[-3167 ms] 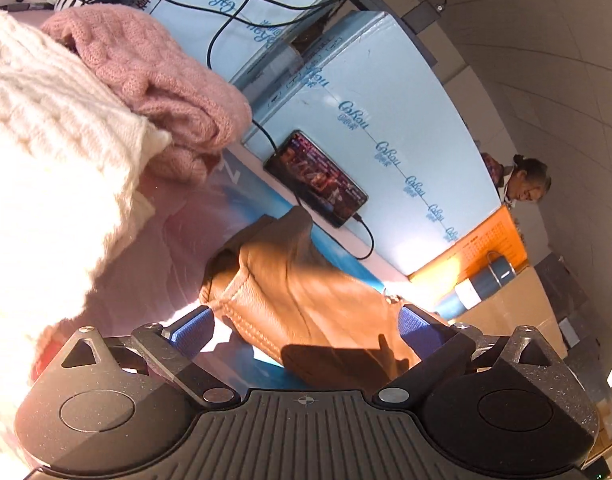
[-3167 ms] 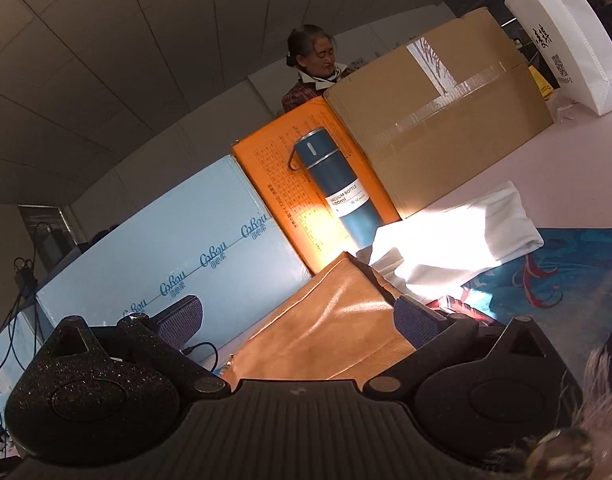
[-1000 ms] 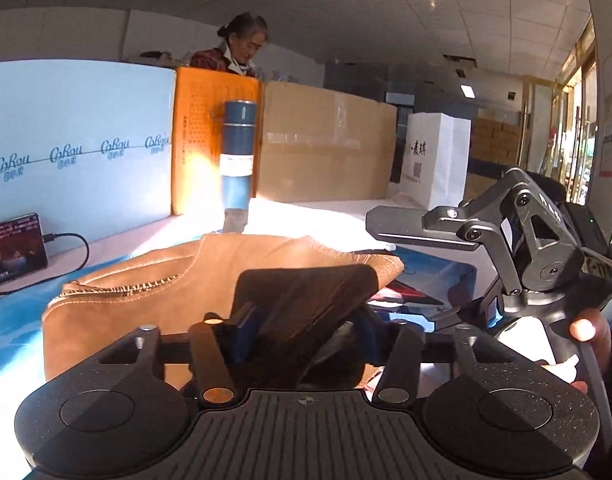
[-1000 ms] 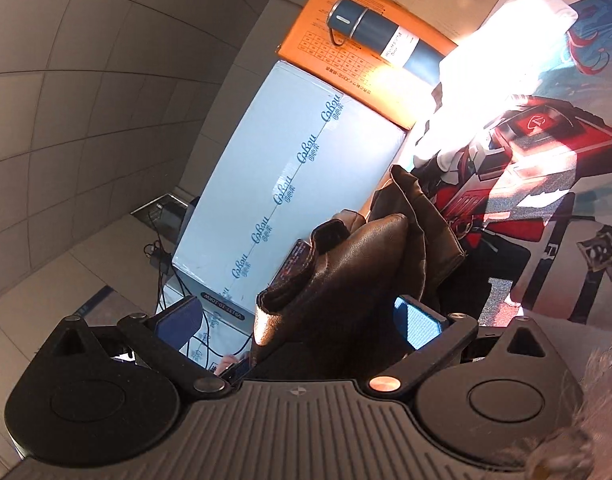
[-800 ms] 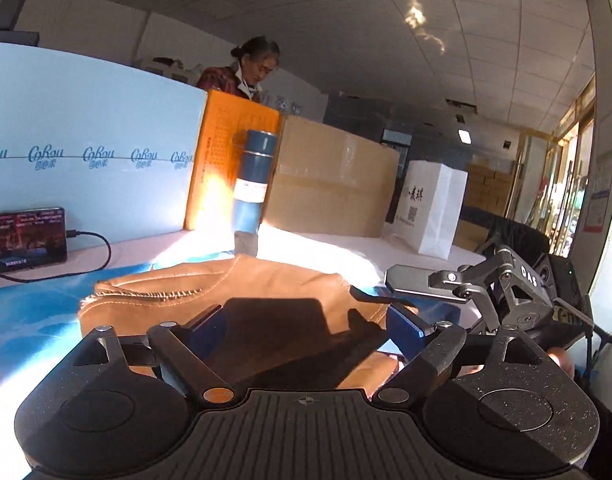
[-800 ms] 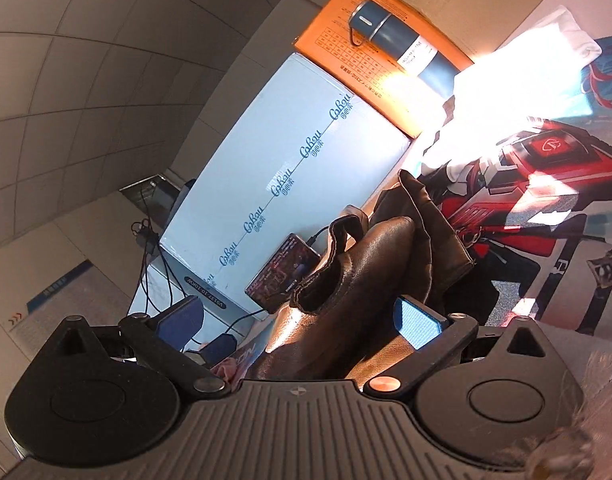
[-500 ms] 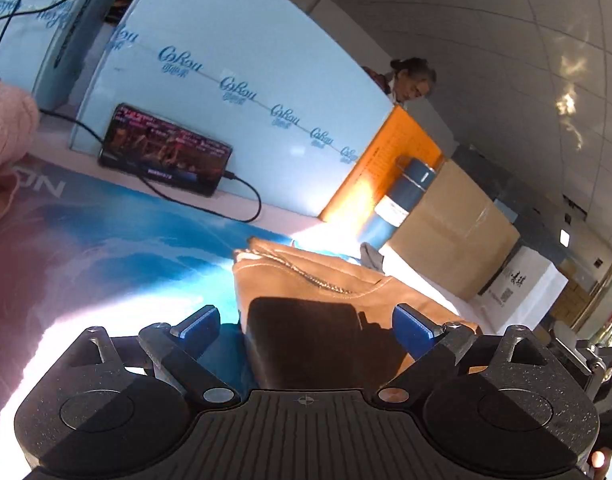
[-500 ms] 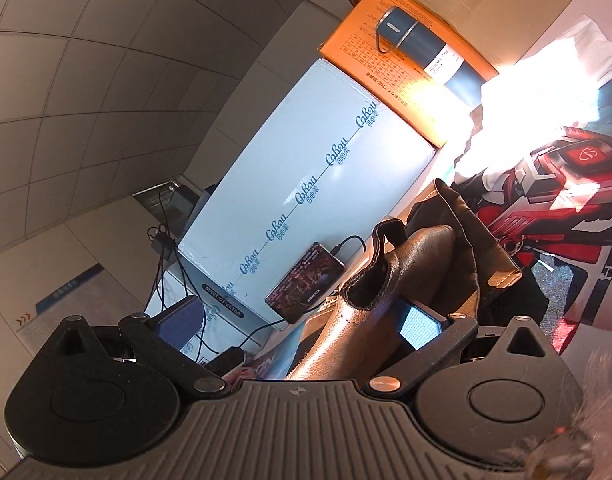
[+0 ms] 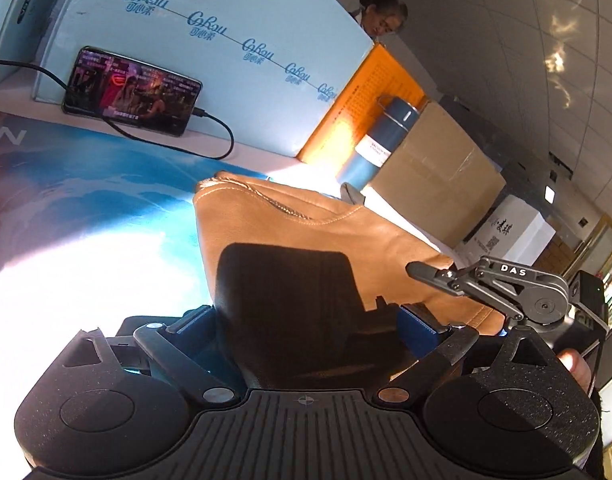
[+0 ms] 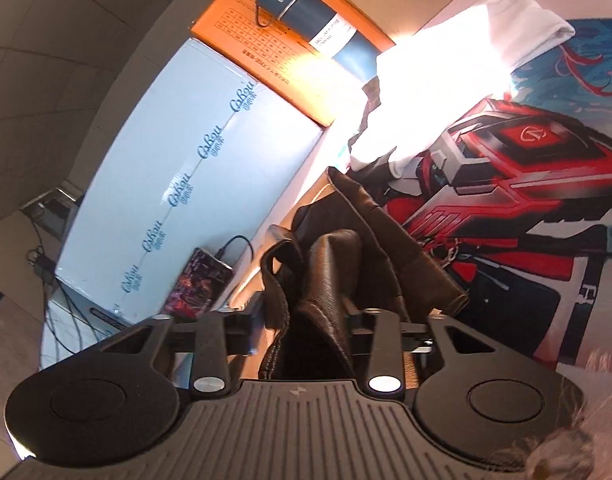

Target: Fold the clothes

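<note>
Looking along the left gripper (image 9: 306,320), its blue-padded fingers stand spread wide on either side of the tan leather garment (image 9: 306,236), gripping nothing; the folded piece lies on the printed blue table mat (image 9: 90,200), half in the gripper's shadow. Beyond it a smartphone (image 9: 132,92) with a charging cable leans on a pale blue box (image 9: 226,52), beside an orange box (image 9: 370,108), a blue vacuum bottle (image 9: 380,140) and a cardboard carton (image 9: 434,176). The other gripper's grey linkage shows at the garment's right edge.

From the right wrist view, the right gripper (image 10: 304,322) is clenched on a bunched fold of the leather garment (image 10: 338,264), which looks dark brown here and rises between the drawn-in fingers. A white cloth (image 10: 446,92) lies in bright sun behind it on the mat's red-and-blue artwork (image 10: 526,160), near the same bottle (image 10: 314,20) and orange box (image 10: 266,40).
</note>
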